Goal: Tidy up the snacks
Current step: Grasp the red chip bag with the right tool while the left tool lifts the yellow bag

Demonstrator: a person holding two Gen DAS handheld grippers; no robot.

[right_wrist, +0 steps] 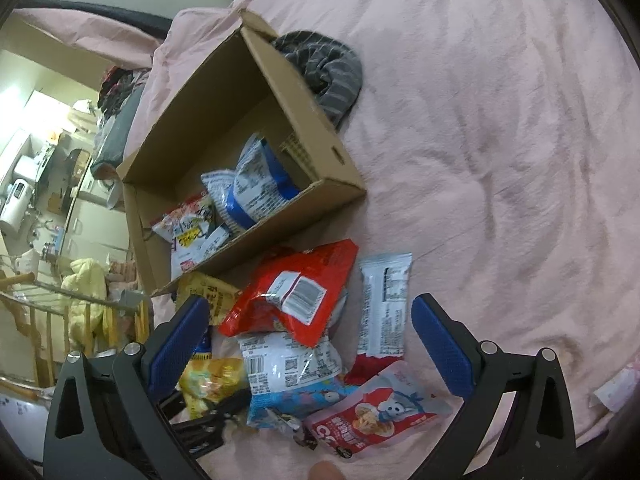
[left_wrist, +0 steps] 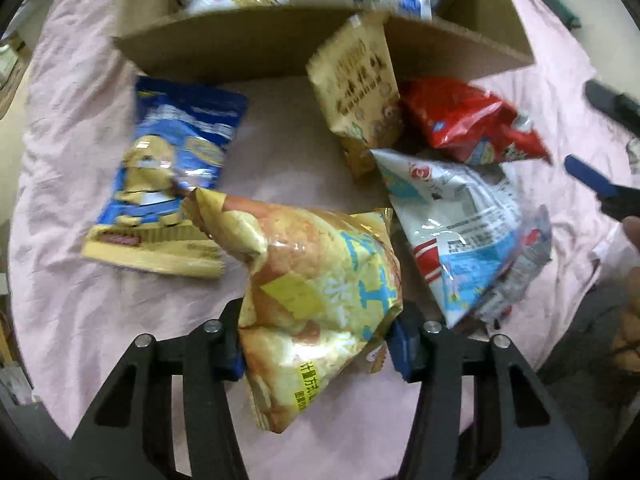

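Observation:
My left gripper (left_wrist: 318, 344) is shut on a yellow-orange chip bag (left_wrist: 316, 280) and holds it over the pink bedspread (left_wrist: 80, 312). The same bag shows in the right wrist view (right_wrist: 212, 380) by the left gripper's dark jaws. My right gripper (right_wrist: 308, 340) is open and empty above a pile of snacks: a red bag (right_wrist: 296, 292), a white-and-blue bag (right_wrist: 292, 376), a pale blue bar (right_wrist: 382, 308) and a pink packet (right_wrist: 376, 416). The open cardboard box (right_wrist: 340, 160) holds a blue-white bag (right_wrist: 252, 184) and a white packet (right_wrist: 188, 228).
In the left wrist view a blue-and-yellow bag (left_wrist: 164, 184), a tan packet (left_wrist: 360, 92), a red bag (left_wrist: 468, 120) and a white-blue bag (left_wrist: 460, 224) lie before the box (left_wrist: 248, 44). A grey striped cloth (right_wrist: 328, 68) lies behind the box. The bed's edge is at the left.

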